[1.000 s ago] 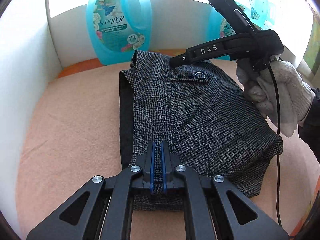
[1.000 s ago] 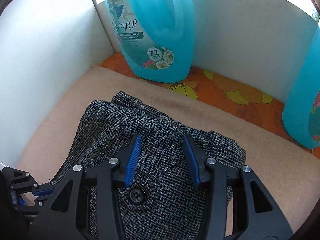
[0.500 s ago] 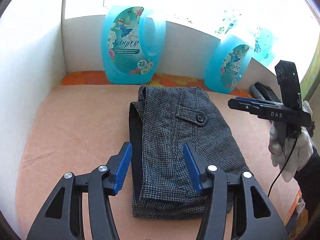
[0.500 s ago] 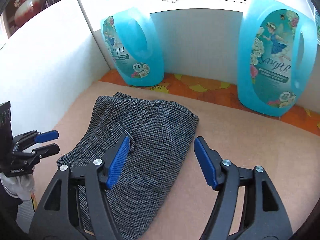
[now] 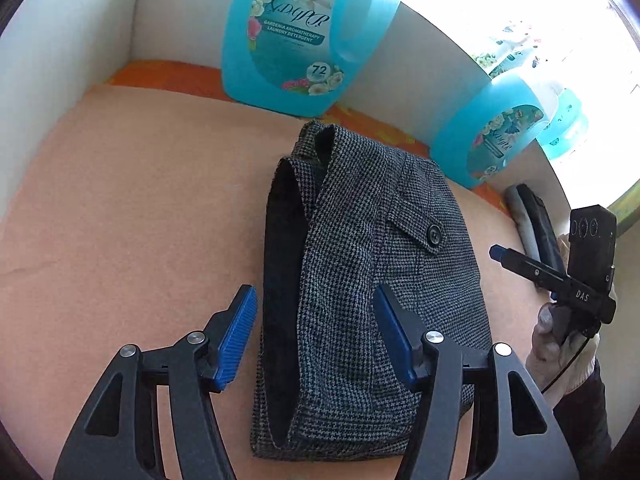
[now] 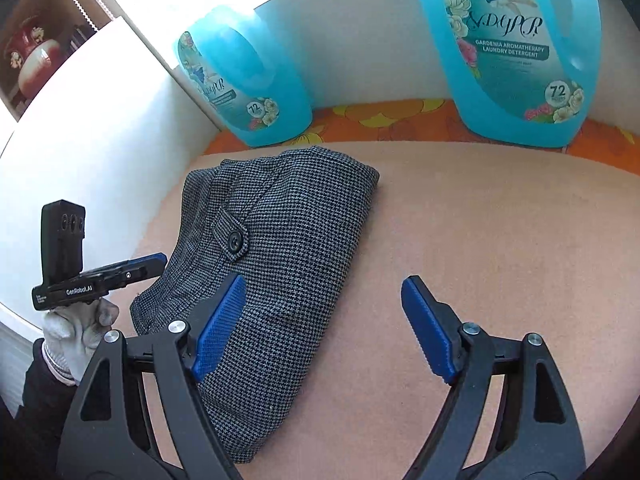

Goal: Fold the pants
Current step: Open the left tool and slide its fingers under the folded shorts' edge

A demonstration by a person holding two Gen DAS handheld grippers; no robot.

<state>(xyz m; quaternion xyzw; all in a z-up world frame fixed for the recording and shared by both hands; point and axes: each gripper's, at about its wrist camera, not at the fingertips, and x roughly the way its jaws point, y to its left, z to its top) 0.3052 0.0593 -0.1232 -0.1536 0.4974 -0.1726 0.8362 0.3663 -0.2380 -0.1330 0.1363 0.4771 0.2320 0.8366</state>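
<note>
The grey houndstooth pants (image 5: 372,280) lie folded into a compact stack on the peach mat (image 5: 132,208), a buttoned pocket flap on top. They also show in the right wrist view (image 6: 288,248). My left gripper (image 5: 316,336) is open and empty, raised above the stack's near end. My right gripper (image 6: 324,328) is open and empty, held above the stack's right edge. The right gripper shows in the left wrist view (image 5: 504,254) off to the right of the pants. The left gripper shows in the right wrist view (image 6: 156,260) at the left.
Two blue detergent bottles (image 5: 304,36) (image 5: 492,140) stand at the back against the white wall; both show in the right wrist view (image 6: 244,84) (image 6: 520,52). A white panel (image 6: 88,160) borders the left side. A dark object (image 5: 536,224) lies at the mat's right edge.
My left gripper let go of the pants, opened and lifted back. My right gripper rose off the stack and moved away to the right. The pants stay folded.
</note>
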